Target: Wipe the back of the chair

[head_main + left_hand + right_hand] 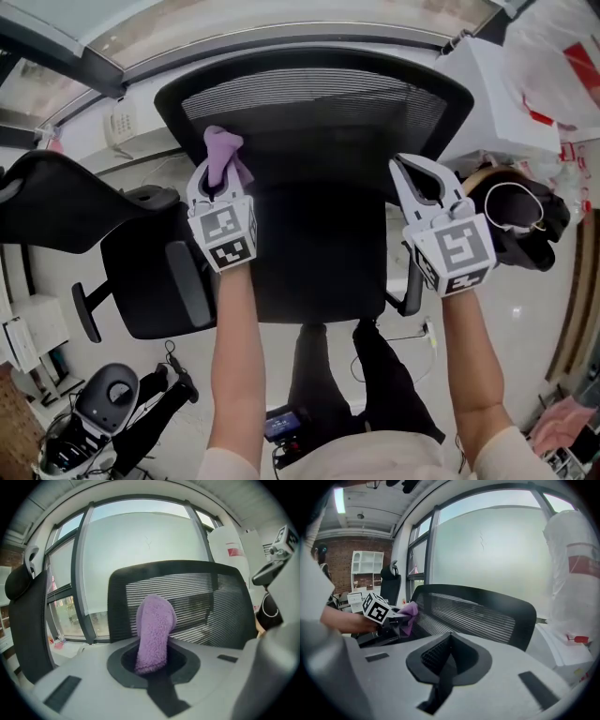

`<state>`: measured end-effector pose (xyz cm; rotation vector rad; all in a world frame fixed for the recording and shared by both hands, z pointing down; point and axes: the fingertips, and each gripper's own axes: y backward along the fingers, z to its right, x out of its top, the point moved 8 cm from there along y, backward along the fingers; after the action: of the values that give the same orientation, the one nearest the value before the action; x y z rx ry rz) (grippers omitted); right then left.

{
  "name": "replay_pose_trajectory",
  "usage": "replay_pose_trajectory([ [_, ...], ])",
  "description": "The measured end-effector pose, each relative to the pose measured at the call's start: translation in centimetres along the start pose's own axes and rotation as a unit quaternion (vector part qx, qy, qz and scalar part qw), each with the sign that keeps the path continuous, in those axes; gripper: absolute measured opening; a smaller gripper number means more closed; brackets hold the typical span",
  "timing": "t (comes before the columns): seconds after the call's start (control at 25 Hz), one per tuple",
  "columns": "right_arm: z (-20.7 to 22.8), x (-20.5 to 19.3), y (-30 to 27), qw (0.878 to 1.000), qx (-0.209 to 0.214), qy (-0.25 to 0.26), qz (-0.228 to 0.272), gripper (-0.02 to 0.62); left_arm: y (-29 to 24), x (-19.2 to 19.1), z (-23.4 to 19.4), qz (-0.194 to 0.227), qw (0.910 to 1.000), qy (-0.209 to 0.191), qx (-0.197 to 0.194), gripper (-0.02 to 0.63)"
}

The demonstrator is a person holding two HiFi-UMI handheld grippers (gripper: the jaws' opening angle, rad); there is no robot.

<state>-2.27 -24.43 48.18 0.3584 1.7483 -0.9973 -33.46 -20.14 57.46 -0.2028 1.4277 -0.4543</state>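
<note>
your left gripper (pixel 221 176) is clamped on a purple cloth (pixel 154 630), whose free end stands up beyond the jaws as a soft rounded pad. gripping it low leaves fabric, not plastic, as the part that would meet the chair. the chair back (pixel 319 103) stands straight ahead of both grippers, its ribbed mesh panel turned toward them and its solid rim arching above. the cloth sits ahead of the left gripper at the upper left part of the mesh, just inside the rim. it looks to be at or very near the surface, but no view settles whether it is touching. your right gripper (pixel 419 178) has its jaws together with nothing between them. it hovers before the right part of the same panel, level with the left gripper and well apart from it. judged from this, it is held out of the cloth's path, yet close enough to steady the backrest should it swivel under pressure. starting high and at one edge suits a wipe that runs across and downward, so nearly the whole panel lies ahead of the cloth, and the task appears to be at or near its beginning. the mesh will probably give a little when pressed, so lay the cloth tip flat against it and clamp firmly, lest the fabric drag out on the ribs.
</note>
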Motion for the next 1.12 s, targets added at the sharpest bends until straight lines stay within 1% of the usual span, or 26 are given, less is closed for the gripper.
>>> replay_pose_trajectory([
  [0.12,1.8,-1.3,1.6,1.000,-0.013,-0.008,-0.002,-0.005,-1.1,0.4,4.1,-0.002,0.9995,-0.012,-0.030,0.051],
  [0.28,5.1,-3.7,4.7,0.999,-0.038,-0.022,-0.009,-0.005,-2.6,1.5,13.2,-0.002,0.9956,-0.030,-0.088,0.051],
  [0.36,6.9,-5.1,6.6,0.998,-0.051,-0.030,-0.014,-0.005,-2.6,2.2,18.6,0.004,0.9912,-0.034,-0.128,0.051],
  [0.48,9.5,-7.5,9.6,0.996,-0.075,-0.046,-0.021,-0.005,-2.0,3.4,27.1,0.013,0.9804,-0.052,-0.189,0.051],
  [0.56,10.9,-8.9,11.5,0.994,-0.089,-0.057,-0.024,-0.005,-1.5,4.0,31.1,0.017,0.9757,-0.057,-0.211,0.051],
  [0.64,12.0,-9.9,13.1,0.993,-0.096,-0.064,-0.026,-0.005,-1.0,4.1,32.7,0.019,0.9770,-0.044,-0.208,0.051],
  [0.72,13.0,-10.6,14.3,0.992,-0.101,-0.068,-0.025,-0.006,-0.8,4.2,33.0,0.020,0.9791,-0.032,-0.200,0.050],
  [0.76,13.3,-10.9,14.8,0.992,-0.104,-0.070,-0.025,-0.005,-0.8,4.2,33.0,0.021,0.9794,-0.032,-0.198,0.049],
  [0.92,13.3,-11.6,15.3,0.991,-0.105,-0.075,-0.027,-0.005,-0.7,4.1,32.9,0.027,0.9772,-0.053,-0.204,0.049],
  [1.0,12.9,-11.4,15.2,0.992,-0.101,-0.073,-0.028,-0.005,-0.8,3.9,32.3,0.028,0.9758,-0.069,-0.206,0.049],
  [1.12,12.1,-10.4,14.8,0.993,-0.095,-0.067,-0.028,-0.005,-1.1,3.6,30.6,0.021,0.9762,-0.089,-0.197,0.049],
])
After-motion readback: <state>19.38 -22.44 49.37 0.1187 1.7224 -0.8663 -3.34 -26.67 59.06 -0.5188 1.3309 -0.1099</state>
